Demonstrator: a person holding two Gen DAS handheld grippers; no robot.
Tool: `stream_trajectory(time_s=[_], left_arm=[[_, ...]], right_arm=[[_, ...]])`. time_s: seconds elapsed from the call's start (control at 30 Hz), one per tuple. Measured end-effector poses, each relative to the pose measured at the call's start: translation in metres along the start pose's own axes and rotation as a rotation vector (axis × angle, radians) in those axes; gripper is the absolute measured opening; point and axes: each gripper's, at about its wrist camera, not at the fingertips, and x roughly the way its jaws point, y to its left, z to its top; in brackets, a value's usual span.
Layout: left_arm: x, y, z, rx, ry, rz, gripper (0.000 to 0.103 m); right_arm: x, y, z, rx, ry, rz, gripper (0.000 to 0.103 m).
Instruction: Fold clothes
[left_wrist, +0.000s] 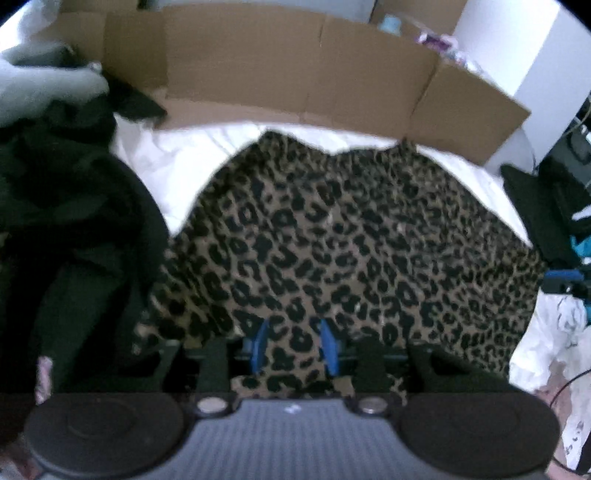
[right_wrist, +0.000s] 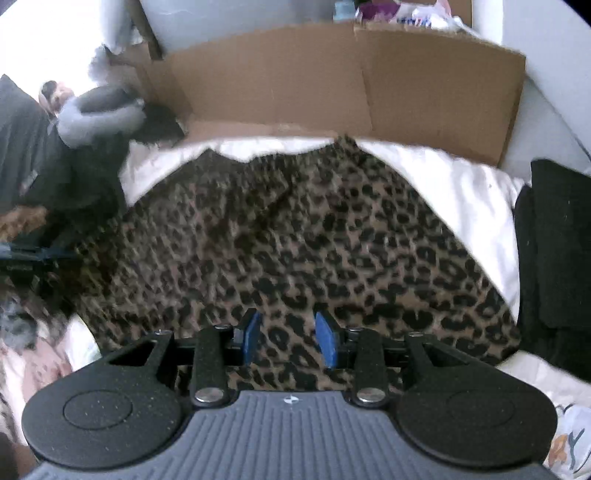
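On the white bed sheet (right_wrist: 443, 177), we find the leopard-print fabric garment (left_wrist: 351, 236) spread, unfolded; left tongs (left_wrist: 295, 345) and right tongs (right_wrist: 288, 341) each pinch its near hem; folding remains.

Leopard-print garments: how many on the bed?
1. A single leopard-print garment is spread across the white sheet, in front of the cardboard. More could be buried in the dark clothes pile on the left.
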Motion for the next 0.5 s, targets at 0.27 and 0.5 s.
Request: stream_trajectory(time_s=[0.27,0.5], left_arm=[[0.042,-0.028,-0.004,0.086,0.092,-0.080,0.032],[0.057,-0.034,-0.019,0.103,0.143,-0.084,0.032]], right_arm=[[0.054,0.008,-0.029,-0.066,0.073,-0.016,0.040],[0.080,0.011,-0.039,-0.095,0.157,-0.056,0.034]])
